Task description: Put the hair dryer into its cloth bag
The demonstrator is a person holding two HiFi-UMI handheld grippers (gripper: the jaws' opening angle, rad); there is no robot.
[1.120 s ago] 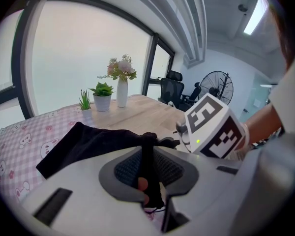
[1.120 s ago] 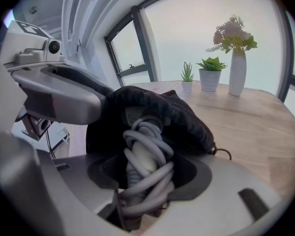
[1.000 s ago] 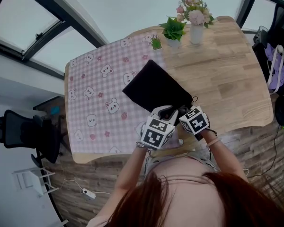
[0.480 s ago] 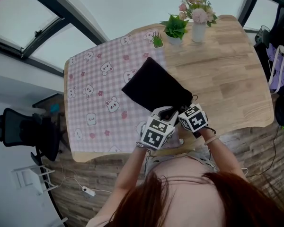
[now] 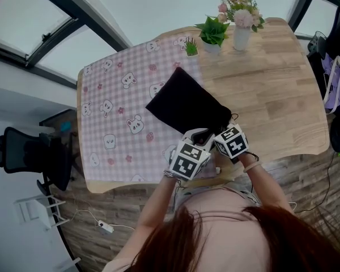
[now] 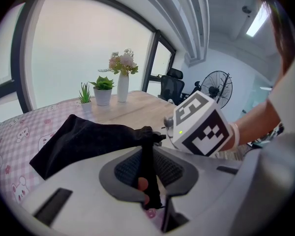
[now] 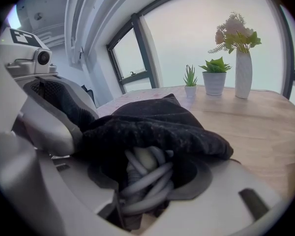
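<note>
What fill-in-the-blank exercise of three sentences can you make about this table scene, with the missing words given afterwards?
1. The left hand-held gripper is shut on the edge of the black cloth ____.
2. The right hand-held gripper holds a coiled grey ____, partly covered by the black cloth.
3. On the wooden table, the white vase holds ____.
Missing words: bag; cord; flowers.
</note>
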